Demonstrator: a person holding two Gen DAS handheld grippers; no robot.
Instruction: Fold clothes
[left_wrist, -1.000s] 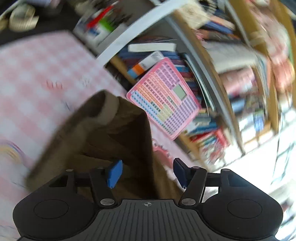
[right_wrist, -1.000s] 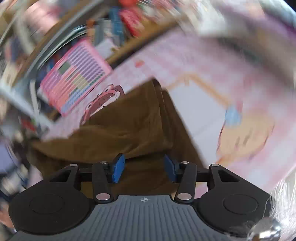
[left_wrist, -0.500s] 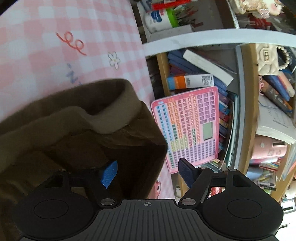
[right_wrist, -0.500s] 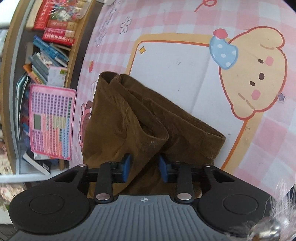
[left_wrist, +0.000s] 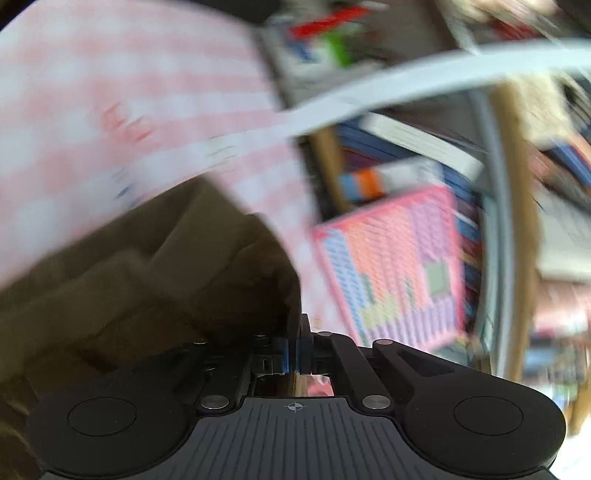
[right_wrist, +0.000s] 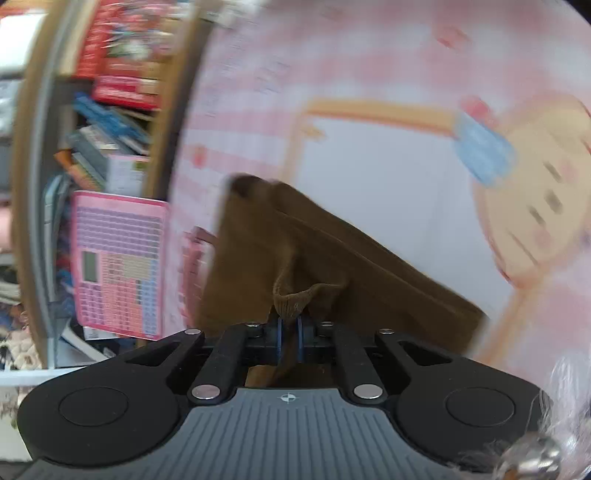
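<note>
On the pink checked desk (right_wrist: 388, 66) lies a brown garment (right_wrist: 332, 258), folded into a thick bundle, and we find both claws fastened to it. From the right wrist view, the right claw (right_wrist: 290, 334) has its blue pads drawn nearly together, with a ribbed fold of the brown fabric pinched between them; the fold rises just above the pads as a small puckered hump. Beyond that point the garment stretches away from the claw, its far end resting on the white panel of the desk's printed cover, beside a cartoon animal figure (right_wrist: 535, 206). The garment's left edge lies near the desk edge.

From the left wrist view, the left claw (left_wrist: 295, 354) is fully closed. We note the dark edge of the garment (left_wrist: 166, 277) running straight down into the line where the pads meet, so the claw grips a thin edge of cloth. The bulk of the garment sits to the left of and ahead of this claw, heaped in folds against the checked surface.

Past the desk edge we record a bookshelf (left_wrist: 498, 184) packed with books, and a pink keyboard toy (left_wrist: 395, 266) leaning against it; the same toy (right_wrist: 118, 266) appears in the right wrist view. Both views are blurred, and finer details of the fabric cannot be confirmed.
</note>
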